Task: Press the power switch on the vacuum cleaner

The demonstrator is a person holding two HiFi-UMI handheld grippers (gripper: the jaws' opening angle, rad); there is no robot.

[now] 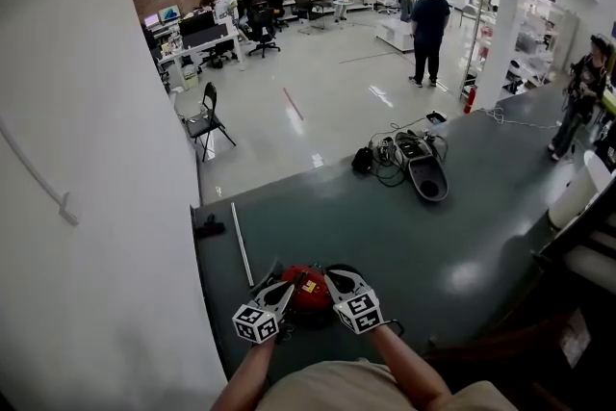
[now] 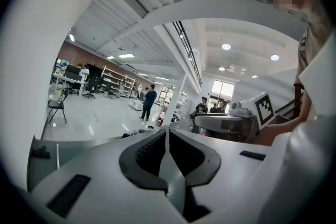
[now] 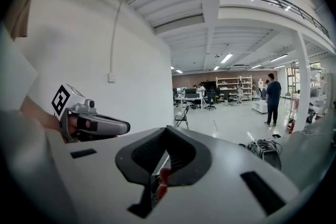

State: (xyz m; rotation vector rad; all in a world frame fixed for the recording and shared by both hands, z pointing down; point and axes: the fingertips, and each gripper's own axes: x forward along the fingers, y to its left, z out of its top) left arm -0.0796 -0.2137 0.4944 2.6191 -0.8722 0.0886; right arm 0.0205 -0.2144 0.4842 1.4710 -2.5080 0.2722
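Observation:
A red, rounded vacuum cleaner [image 1: 310, 292] with black trim sits on the dark green floor [image 1: 385, 245] just in front of me. Both grippers hover over it, tips pointing away from me. My left gripper [image 1: 289, 284] is over its left side and my right gripper [image 1: 332, 278] over its right side. Whether either touches it cannot be told. In the left gripper view the jaws [image 2: 167, 131] meet at their tips with nothing between them. The right gripper's jaws [image 3: 167, 129] also meet, and a bit of the red vacuum [image 3: 163, 182] shows through the gap below them. No switch is visible.
A white wall [image 1: 87, 207] runs close on the left. A white rod [image 1: 241, 244] and a small black item [image 1: 208, 228] lie on the green floor. Farther off are a grey machine [image 1: 424, 172] amid cables and a white cylinder [image 1: 576, 193]. Several people stand in the hall.

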